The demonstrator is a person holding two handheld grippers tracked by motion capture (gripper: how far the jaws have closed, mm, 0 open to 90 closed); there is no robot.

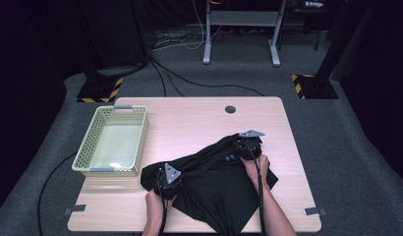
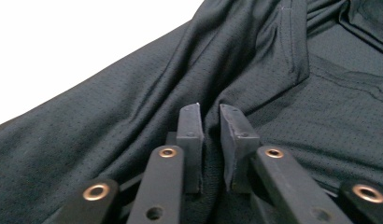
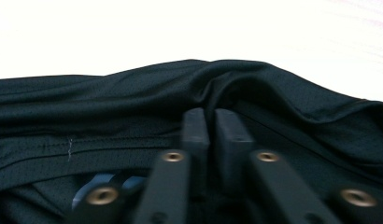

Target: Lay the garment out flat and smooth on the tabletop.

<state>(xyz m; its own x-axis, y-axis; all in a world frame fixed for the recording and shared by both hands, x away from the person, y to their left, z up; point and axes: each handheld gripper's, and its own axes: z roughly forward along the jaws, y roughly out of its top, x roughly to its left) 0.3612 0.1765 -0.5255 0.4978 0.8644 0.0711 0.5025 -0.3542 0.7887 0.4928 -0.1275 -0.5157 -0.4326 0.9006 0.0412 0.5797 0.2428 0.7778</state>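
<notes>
Grey carpet floor [image 1: 357, 162], dark surroundings, metal stand [image 1: 241, 29]

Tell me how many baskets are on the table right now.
1. The pale green basket sits on the table's left side, beside the black garment that the left gripper and right gripper pinch. None seems hidden.

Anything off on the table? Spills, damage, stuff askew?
Nothing spilled or damaged. The black shirt lies bunched and creased on the table, its lower corner hanging over the near edge. The left claw and right claw each pinch a fold of it. The green basket sits empty at the left.
</notes>
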